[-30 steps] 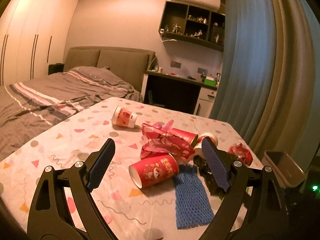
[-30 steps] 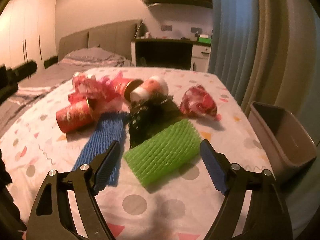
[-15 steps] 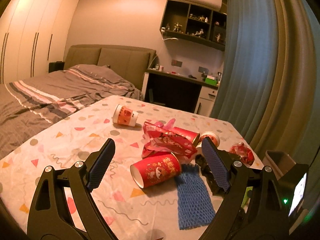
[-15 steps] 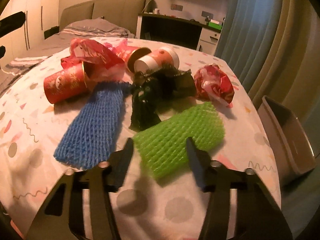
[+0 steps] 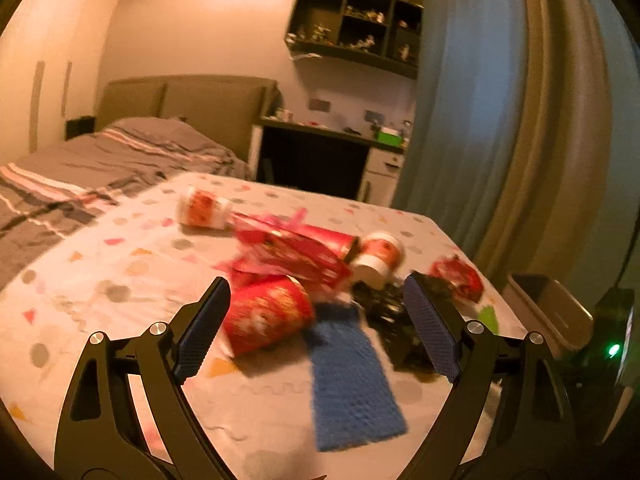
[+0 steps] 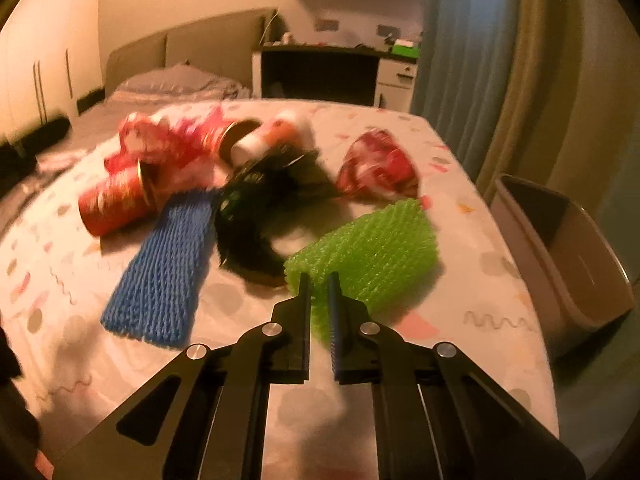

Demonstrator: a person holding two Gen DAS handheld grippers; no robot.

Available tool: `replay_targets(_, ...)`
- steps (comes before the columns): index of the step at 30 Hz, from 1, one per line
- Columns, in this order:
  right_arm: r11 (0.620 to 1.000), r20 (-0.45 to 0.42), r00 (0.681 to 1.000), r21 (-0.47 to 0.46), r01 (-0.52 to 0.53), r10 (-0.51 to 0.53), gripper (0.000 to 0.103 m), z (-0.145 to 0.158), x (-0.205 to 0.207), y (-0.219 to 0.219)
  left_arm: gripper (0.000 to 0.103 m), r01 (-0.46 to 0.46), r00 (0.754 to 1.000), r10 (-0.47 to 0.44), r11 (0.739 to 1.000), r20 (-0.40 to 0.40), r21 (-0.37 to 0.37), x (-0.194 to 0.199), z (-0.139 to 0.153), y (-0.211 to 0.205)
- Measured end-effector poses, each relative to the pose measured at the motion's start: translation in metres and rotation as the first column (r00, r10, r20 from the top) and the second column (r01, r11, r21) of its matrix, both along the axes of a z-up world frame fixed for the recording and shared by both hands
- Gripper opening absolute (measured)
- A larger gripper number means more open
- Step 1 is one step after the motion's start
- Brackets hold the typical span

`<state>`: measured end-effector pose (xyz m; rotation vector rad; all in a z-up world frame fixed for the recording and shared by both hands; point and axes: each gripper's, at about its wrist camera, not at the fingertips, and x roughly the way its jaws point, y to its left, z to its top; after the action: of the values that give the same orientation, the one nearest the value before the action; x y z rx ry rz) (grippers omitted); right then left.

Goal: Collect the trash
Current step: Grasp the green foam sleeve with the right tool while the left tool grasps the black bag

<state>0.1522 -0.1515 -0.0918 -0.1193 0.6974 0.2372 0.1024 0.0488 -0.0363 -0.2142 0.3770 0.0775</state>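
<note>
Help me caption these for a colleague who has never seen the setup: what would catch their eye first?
Probably the bright green foam net near the table's right edge, its near corner pinched in the right gripper, whose jaws have just been closing on it. Next, the jumble of red paper cups and wrappers mid-table, with a blue foam net lying flat in front. The grey bin stands just off the table's right edge.

Dim warm indoor light, motion blur, fisheye edges w/ vignetting.
</note>
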Motion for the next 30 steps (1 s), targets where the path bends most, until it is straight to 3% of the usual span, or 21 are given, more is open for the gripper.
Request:
replay_targets(4,0.998,0.037,0.999,0.051,0.029,-0.031,0.009,0.014,-0.004,-0.019,0.084,0.080,0.996,-0.081,0.997,-0.040,-0.013,0.018,-0.011,-0.023)
replay_targets(7,0.996,0.062,0.997,0.078,0.037,-0.041,0.008,0.022,-0.008,-0.029,0.075,0.138,0.986,-0.140,0.990,-0.095,-0.026,0.037,-0.021,-0.040)
replay_targets(19,0.989,0.095,0.995,0.148,0.027,-0.042,0.008,0.030,-0.017,-0.052,0.017,0.236,0.925,-0.238,0.971,-0.298,-0.042,0.093,-0.054,-0.076)
replay_targets(23,0.986,0.107,0.993,0.167,0.028,-0.047,0.007,0.033,-0.019,-0.058,0.005,0.223,0.926,-0.230,0.973,-0.298,-0.056,0.092,-0.056,-0.070)
replay_targets(30,0.982,0.138,0.989,0.183,0.036,-0.062,0.007,0.041,-0.028,-0.069,0.002,0.232,0.946,-0.245,0.969,-0.212,-0.086,0.069,-0.035,-0.061)
